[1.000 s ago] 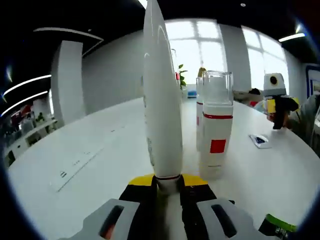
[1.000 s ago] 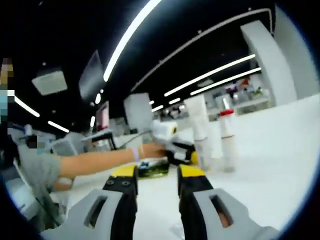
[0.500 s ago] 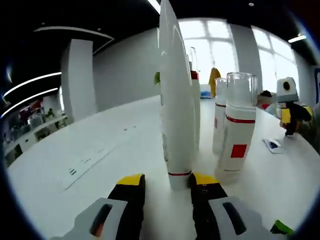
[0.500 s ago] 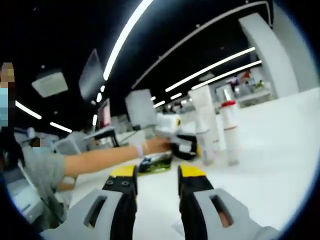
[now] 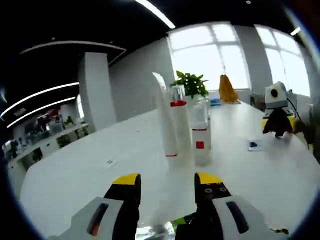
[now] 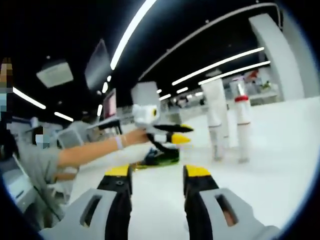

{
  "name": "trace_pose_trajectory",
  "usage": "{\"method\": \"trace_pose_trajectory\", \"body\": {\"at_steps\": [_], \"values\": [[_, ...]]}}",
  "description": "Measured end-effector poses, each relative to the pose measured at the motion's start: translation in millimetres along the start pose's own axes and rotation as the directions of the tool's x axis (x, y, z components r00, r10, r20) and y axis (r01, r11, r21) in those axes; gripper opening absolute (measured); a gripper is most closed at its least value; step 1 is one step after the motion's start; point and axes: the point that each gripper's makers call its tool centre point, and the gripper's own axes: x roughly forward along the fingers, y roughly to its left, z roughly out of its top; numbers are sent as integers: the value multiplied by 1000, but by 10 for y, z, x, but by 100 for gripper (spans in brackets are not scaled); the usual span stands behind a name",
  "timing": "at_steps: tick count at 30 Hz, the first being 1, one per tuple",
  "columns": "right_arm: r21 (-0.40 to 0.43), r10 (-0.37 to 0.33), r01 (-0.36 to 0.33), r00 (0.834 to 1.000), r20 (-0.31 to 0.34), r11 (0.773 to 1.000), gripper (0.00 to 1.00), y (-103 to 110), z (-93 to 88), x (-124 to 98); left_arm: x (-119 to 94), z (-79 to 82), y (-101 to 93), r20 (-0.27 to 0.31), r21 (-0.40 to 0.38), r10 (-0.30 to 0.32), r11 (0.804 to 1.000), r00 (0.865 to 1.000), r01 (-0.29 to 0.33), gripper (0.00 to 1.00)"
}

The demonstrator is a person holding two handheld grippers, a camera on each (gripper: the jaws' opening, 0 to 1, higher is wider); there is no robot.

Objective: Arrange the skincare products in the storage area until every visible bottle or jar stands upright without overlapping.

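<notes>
A tall white tube point(image 5: 165, 120) stands upright on its cap on the white table point(image 5: 80, 175), close beside a bottle with a red collar point(image 5: 181, 131) and a shorter bottle with a red square label point(image 5: 201, 137). My left gripper point(image 5: 167, 180) is open, well back from the group, with nothing between its jaws. In the right gripper view the same white tube point(image 6: 217, 117) and red-collared bottle point(image 6: 243, 125) stand at the right. There a hand holds the left gripper point(image 6: 182, 134) just left of them. My right gripper point(image 6: 157, 171) is open and empty.
A green and black item point(image 6: 162, 157) lies on the table below the left gripper. A small flat packet point(image 5: 252, 146) lies right of the bottles, near the right gripper point(image 5: 277, 120). A potted plant point(image 5: 190, 82) and a yellow object point(image 5: 228, 90) stand at the far edge.
My left gripper has let go of the white tube and drawn back from it. The tube now stands free beside the bottles. The right gripper stayed open and hardly moved.
</notes>
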Motion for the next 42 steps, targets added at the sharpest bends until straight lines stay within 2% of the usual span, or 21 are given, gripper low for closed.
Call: {"method": "trace_pose_trajectory", "body": {"at_steps": [3,5,7,9,11,13,14,16,18,19,20,21,22,23,26,28,30,31,36,39,42], "values": [[-37,16,-15,999,42,999,40,133,105,36,-312,33,94,40,-17,88,996,995,-87,49],[-45,40,-38,998,54,998,40,216,146,92,-515,105,118,105,-95,130,988,986,-120,48],[-30,71,-69,995,75,997,42,284,208,153,-712,218,132,197,-186,163,974,967,-127,48],[-24,115,-113,990,82,993,42,409,229,231,-971,428,137,342,-317,191,945,920,-79,48],[-30,154,-152,985,83,988,42,579,286,294,-1238,656,106,492,-437,202,899,847,39,48],[-57,171,-166,980,101,984,42,701,399,341,-1443,783,85,565,-498,213,859,797,123,48],[-75,188,-181,975,115,981,42,751,474,373,-1527,818,52,582,-509,210,848,786,150,48],[-96,197,-186,972,126,978,42,770,590,465,-1660,860,-37,601,-459,186,876,777,146,49],[-86,200,-189,970,138,978,44,742,679,583,-1757,865,-78,600,-445,263,895,756,41,55],[-56,206,-200,969,136,978,45,709,716,672,-1783,847,-46,591,-439,304,898,748,-18,64],[-20,211,-210,970,123,977,47,694,727,764,-1786,805,-4,570,-444,344,893,746,-72,72],[10,210,-212,972,101,977,49,643,714,903,-1776,745,40,540,-445,375,887,754,-122,79],[30,201,-204,977,77,979,51,595,685,1009,-1742,654,48,505,-416,376,895,777,-162,87],[59,172,-174,984,48,983,55,514,643,1110,-1711,562,99,472,-409,396,890,788,-203,91],[71,108,-109,994,9,992,66,362,571,1370,-1667,307,305,386,-489,502,823,774,-290,88],[56,66,-65,998,-18,996,72,251,501,1494,-1643,244,322,369,-505,499,816,784,-281,89],[69,40,-39,999,-12,997,79,119,490,1621,-1638,134,357,336,-556,515,784,788,-276,93],[81,31,-30,999,-16,996,81,65,444,1645,-1634,103,368,328,-571,519,775,789,-272,95],[107,25,-13,994,-111,994,88,-113,78,1618,-1565,121,275,318,-560,514,780,797,-280,100],[97,12,3,988,-155,995,89,-192,-87,1532,-1487,65,276,263,-515,528,785,808,-345,100],[80,-9,24,983,-182,997,88,-287,-164,1489,-1467,-48,403,188,-516,564,753,804,-407,99]]}}
